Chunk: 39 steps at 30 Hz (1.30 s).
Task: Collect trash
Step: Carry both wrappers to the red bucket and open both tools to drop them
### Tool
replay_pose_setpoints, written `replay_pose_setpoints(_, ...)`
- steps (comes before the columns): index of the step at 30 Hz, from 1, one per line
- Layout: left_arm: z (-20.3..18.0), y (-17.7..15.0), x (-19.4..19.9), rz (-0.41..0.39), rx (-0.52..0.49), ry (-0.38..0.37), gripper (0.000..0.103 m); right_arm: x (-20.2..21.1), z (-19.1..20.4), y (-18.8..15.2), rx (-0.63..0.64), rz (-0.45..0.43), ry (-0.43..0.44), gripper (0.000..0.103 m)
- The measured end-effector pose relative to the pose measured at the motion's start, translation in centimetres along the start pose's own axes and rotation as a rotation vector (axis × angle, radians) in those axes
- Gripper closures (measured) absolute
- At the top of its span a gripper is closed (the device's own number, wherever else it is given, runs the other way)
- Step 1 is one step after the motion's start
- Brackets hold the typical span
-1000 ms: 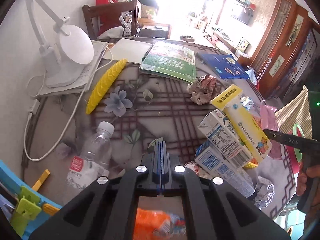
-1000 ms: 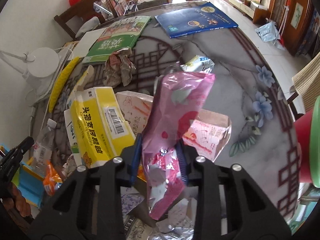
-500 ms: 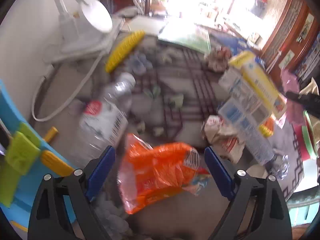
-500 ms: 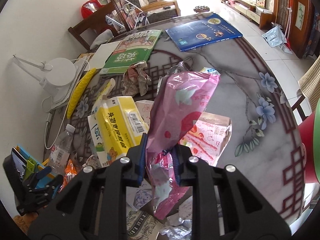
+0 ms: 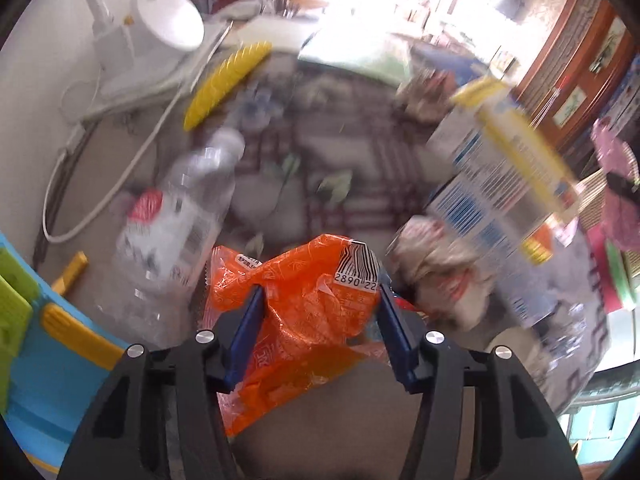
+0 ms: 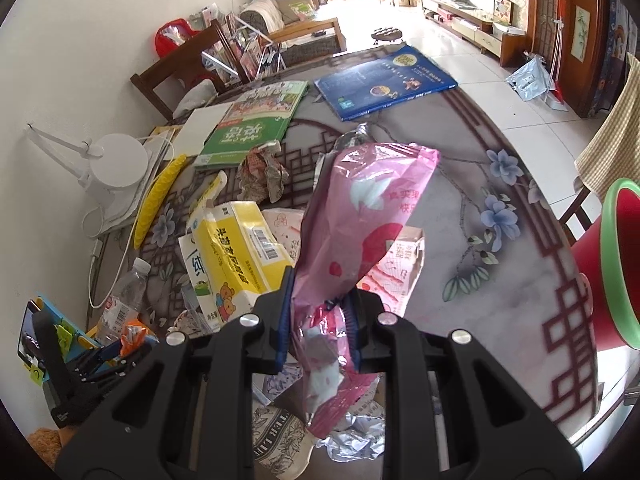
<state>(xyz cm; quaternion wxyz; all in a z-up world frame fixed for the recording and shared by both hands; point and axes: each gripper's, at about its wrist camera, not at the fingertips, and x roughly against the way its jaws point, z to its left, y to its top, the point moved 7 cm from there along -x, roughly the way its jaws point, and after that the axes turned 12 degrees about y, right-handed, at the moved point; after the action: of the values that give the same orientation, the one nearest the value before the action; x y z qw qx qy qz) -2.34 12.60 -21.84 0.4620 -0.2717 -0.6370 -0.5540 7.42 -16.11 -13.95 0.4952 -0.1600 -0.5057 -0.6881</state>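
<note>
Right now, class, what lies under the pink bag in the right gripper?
Under the pink bag: a pink carton, crumpled foil and the table. What lies directly behind the bag is covered.

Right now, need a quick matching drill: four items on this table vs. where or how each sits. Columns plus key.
Items:
1. pink wrapper
2. orange wrapper
3. clear bottle
4. blue book

States:
A. lying on its side near the white cable
B. flat at the table's far end
C. clamped in the right hand-held gripper
D. between the left hand-held gripper pads, jaws just closing

Pairs: 1-C, 2-D, 3-A, 4-B
</note>
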Motion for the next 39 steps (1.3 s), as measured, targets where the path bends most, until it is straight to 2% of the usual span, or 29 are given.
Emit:
replay_pose_setpoints(3,-1.0,2.0,2.7,-0.088,0.003,-0.029,0.051,1.4,0.0,0.3,0.006,-0.035,-0.001,0.080)
replay_pose_setpoints(6,-3.2,4.6,5.7,-0.176,0.001,-0.093,0.051,2.9,-0.3,0.7,0.008,-0.067,-0.005,0.080)
replay_pose_setpoints(13,-11.5,8.5,10.3,-0.277,-0.043,-0.248,0.051,7.3,-3.9,1.7,-0.026,-0.149,-0.024,0.080)
replay_pose_setpoints(17,-17.7,9.3,11.7,-0.294,-0.081,-0.307,0.051,9.8,-7.3,2.0,-0.029,-0.176,-0.046,0.080)
replay_pose_setpoints(21,-24.8,9.6,12.2,-0.278,-0.109,-0.358,0.051,12.2,-12.0,2.2,-0.044,-0.179,-0.079,0.080)
replay_pose_setpoints(29,-37.3,7.9,12.8,-0.222,-0.165,-0.425,0.050,16.4,-23.9,1.5,-0.134,-0.156,-0.166,0.080)
replay_pose_setpoints(34,-44.1,6.8,13.2,-0.201,-0.243,-0.467,0.050,18.5,-29.3,0.3,-0.191,-0.153,-0.194,0.079)
replay_pose_setpoints(37,-48.0,6.0,13.7,-0.189,-0.295,-0.501,0.050,19.9,-32.2,-0.3,-0.232,-0.165,-0.212,0.070)
replay_pose_setpoints(38,-49.1,5.8,13.8,-0.188,-0.314,-0.510,0.050,20.5,-33.2,-0.5,-0.250,-0.174,-0.220,0.062)
replay_pose_setpoints(39,-50.3,5.5,14.1,-0.189,-0.334,-0.524,0.050,21.1,-34.1,-0.7,-0.269,-0.184,-0.234,0.046)
